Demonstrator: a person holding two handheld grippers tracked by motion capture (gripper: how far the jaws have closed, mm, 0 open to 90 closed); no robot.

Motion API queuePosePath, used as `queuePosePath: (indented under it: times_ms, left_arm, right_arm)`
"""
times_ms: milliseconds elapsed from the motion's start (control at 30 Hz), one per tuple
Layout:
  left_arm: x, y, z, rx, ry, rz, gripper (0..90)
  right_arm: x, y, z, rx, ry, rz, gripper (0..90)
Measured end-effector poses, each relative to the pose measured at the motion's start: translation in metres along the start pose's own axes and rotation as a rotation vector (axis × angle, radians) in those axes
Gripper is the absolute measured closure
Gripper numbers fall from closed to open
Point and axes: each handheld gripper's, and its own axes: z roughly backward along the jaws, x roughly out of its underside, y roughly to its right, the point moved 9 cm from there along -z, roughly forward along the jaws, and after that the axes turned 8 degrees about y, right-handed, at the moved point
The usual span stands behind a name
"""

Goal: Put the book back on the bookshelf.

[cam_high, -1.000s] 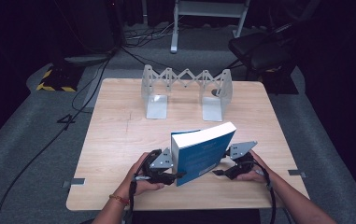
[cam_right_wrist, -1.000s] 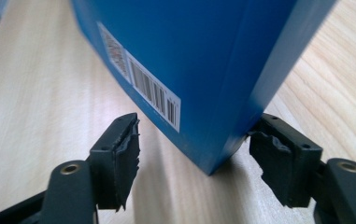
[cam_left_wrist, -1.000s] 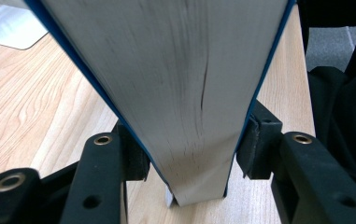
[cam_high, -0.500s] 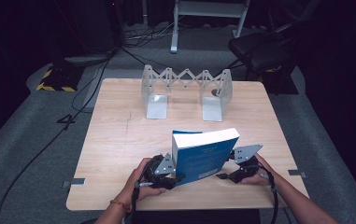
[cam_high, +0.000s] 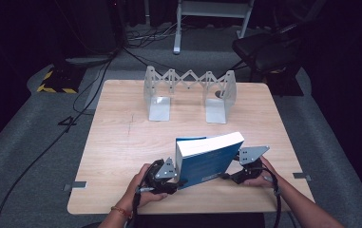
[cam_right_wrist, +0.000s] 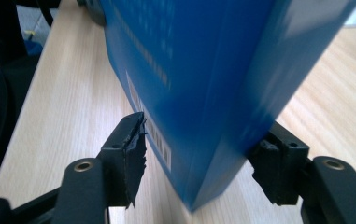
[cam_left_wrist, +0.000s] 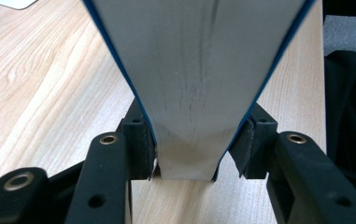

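Blue book stands upright near the tabletop's near edge, left claw clamping its page edge to steady it; right claw brackets the spine, grip uncertain

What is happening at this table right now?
A person stands a thick blue book on edge near the front of a wooden table. The left gripper is clamped across the page edge. The right gripper straddles the spine end, one jaw touching, the other with a small gap. A metal folding book rack waits empty at the far side.
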Motion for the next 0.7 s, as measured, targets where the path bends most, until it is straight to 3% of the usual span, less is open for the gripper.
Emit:
queuePosePath:
  times_ms: [167, 233, 333, 400, 600, 700]
  left_arm:
    - [0.000, 0.000, 0.000, -0.024, -0.002, -0.010, 56.0]
    - [-0.001, -0.002, -0.001, -0.057, -0.002, -0.012, 54.2]
    - [-0.004, -0.005, -0.002, -0.142, 0.006, -0.005, 48.5]
    - [-0.005, -0.006, -0.002, -0.161, 0.012, -0.007, 46.9]
    - [-0.008, -0.009, -0.006, -0.198, 0.035, 0.005, 43.6]
    - [-0.009, -0.010, -0.007, -0.189, 0.043, 0.014, 43.1]
  right_arm:
    - [-0.012, -0.001, 0.003, -0.008, 0.055, -0.011, 44.5]
    - [-0.012, -0.002, 0.006, -0.015, 0.060, -0.014, 47.3]
    - [-0.012, -0.006, 0.011, -0.026, 0.061, 0.013, 52.9]
    - [-0.012, -0.010, 0.014, -0.023, 0.058, 0.029, 54.6]
    - [-0.018, -0.021, 0.021, -0.011, 0.065, 0.075, 58.4]
    - [-0.019, -0.023, 0.021, 0.001, 0.060, 0.085, 58.7]
